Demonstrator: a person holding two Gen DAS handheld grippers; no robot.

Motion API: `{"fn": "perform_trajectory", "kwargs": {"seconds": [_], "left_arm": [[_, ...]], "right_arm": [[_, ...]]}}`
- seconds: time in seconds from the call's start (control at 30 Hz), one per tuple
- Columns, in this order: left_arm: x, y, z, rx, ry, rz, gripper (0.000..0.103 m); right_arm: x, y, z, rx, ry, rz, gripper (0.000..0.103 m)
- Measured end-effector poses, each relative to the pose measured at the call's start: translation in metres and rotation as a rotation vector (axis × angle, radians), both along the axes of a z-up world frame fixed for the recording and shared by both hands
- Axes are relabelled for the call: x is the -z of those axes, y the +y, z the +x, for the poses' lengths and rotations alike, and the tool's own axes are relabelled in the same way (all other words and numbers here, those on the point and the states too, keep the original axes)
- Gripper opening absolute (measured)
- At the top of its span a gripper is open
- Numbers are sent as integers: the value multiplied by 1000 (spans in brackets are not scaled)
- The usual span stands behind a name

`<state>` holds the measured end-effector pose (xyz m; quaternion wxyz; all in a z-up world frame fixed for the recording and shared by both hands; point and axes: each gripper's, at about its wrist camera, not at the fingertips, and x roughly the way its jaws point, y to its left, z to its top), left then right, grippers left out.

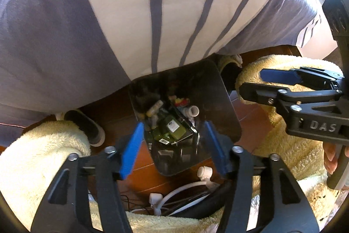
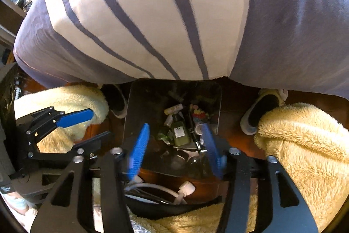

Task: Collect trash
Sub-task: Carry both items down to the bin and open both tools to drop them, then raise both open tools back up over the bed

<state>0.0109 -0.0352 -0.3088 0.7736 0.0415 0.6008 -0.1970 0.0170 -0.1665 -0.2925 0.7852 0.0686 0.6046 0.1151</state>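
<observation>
A dark bin stands on the wooden floor below me, also in the right wrist view. It holds several pieces of trash: a green bottle, small tubes and a colourful wrapper. My left gripper is open and empty above the bin's near edge. My right gripper is open and empty above the bin too; it shows at the right of the left wrist view. The left gripper shows at the left of the right wrist view.
A striped white and purple shirt fills the top of both views. Fluffy cream trouser legs and slippers stand either side of the bin. White cables and plugs lie on the floor near the bin's front.
</observation>
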Motion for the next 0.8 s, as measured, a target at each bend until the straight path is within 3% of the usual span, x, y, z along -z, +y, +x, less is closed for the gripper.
{"fn": "perform_trajectory", "kwargs": {"seconds": [0.13,0.2,0.27,0.5,0.8], "left_arm": [[-19,4,-1,-10,-53,22,79],[-29,6,-2,-13,-83,27,88],[-46,9,-3,-23,-126,17,95],[-113,23,-5,-79,-293,-32,95],[-234,47,-30,-172,-652,-55,95]], "right_arm": [[-19,-8,-1,33,-73,-50,94],[-33,-12,-2,50,-123,-77,99],[-47,-16,-4,65,-167,-101,99],[-114,-26,-15,122,-357,-125,99],[-249,-42,-57,222,-778,-167,99]]}}
